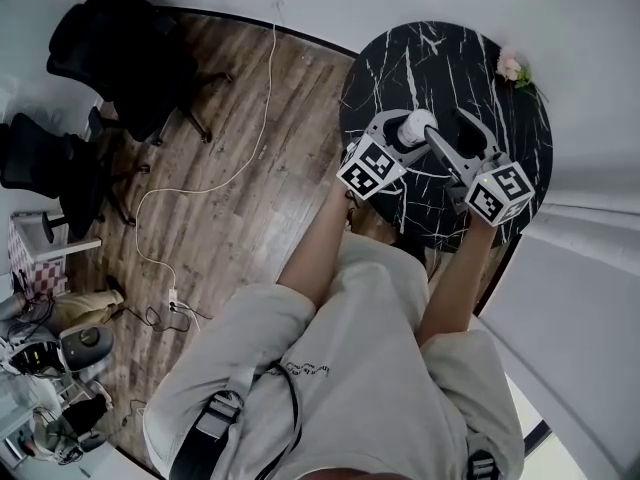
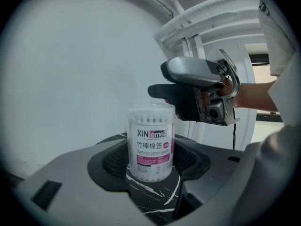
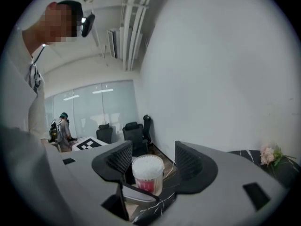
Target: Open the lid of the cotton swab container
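The cotton swab container (image 1: 416, 126) stands upright on the round black marble table (image 1: 450, 58). In the left gripper view the container (image 2: 150, 142) has a pink and white label, and my left gripper (image 2: 150, 161) is open around it, both pads clear of its sides. My right gripper (image 2: 169, 98) hovers above and behind the container's top. From the right gripper view I look down on the bare white swab tips of the container (image 3: 148, 173). A clear lid (image 3: 136, 192) sits low between the jaws of my right gripper (image 3: 151, 166), which is shut on it.
A small pink flower sprig (image 1: 512, 66) lies at the table's far edge, next to a white wall. Black office chairs (image 1: 130, 58) and a white cable (image 1: 200, 188) are on the wooden floor at left. A person (image 3: 62, 126) stands far off in the room.
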Demonstrator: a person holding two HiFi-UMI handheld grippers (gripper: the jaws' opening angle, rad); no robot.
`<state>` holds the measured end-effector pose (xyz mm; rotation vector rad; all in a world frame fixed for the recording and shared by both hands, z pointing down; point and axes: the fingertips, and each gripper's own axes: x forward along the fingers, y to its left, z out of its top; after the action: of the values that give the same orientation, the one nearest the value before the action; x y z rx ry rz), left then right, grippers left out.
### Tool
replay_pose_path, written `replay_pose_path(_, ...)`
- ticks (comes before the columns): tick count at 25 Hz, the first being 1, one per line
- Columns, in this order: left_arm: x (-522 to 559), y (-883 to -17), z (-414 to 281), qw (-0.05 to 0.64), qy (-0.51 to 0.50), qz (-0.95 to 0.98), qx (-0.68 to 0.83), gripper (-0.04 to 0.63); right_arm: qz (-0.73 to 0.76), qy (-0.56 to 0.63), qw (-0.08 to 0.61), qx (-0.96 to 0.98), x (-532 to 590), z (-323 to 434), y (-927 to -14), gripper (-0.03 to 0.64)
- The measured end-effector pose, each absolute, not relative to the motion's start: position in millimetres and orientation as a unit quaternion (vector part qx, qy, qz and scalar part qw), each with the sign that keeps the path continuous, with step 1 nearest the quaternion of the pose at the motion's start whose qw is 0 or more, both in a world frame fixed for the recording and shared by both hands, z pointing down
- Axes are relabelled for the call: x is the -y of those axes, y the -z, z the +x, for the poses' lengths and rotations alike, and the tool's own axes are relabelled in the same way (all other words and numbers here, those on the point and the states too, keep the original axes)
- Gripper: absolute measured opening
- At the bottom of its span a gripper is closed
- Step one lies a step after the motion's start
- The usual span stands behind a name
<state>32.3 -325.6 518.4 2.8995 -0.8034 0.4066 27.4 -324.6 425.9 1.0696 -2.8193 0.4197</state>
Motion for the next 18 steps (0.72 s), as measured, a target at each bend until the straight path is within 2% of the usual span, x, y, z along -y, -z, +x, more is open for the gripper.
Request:
replay_pose_path(2, 327, -516, 30, 0.060, -0.127, 0.953, 0.267, 0.272, 0.362, -0.127, 0.013, 0.923, 328, 38, -417, 0.279)
replay_pose_path(4, 327, -514, 30, 0.069, -0.120, 0.954, 0.266, 0.272, 0.357, -0.121, 0.010, 0.926, 327, 40, -417, 0.279)
replay_pose_path(13, 316, -508, 38, 0.067, -0.114, 0.960, 0.247, 0.272, 0.309, -0.090, 0.126, 0.938, 313, 7, -444, 0.281)
replay_pose_path(18, 311, -509, 43, 0.044, -0.128, 0.961, 0.242, 0.272, 0.311, -0.082, 0.155, 0.934, 313, 2, -455, 0.279)
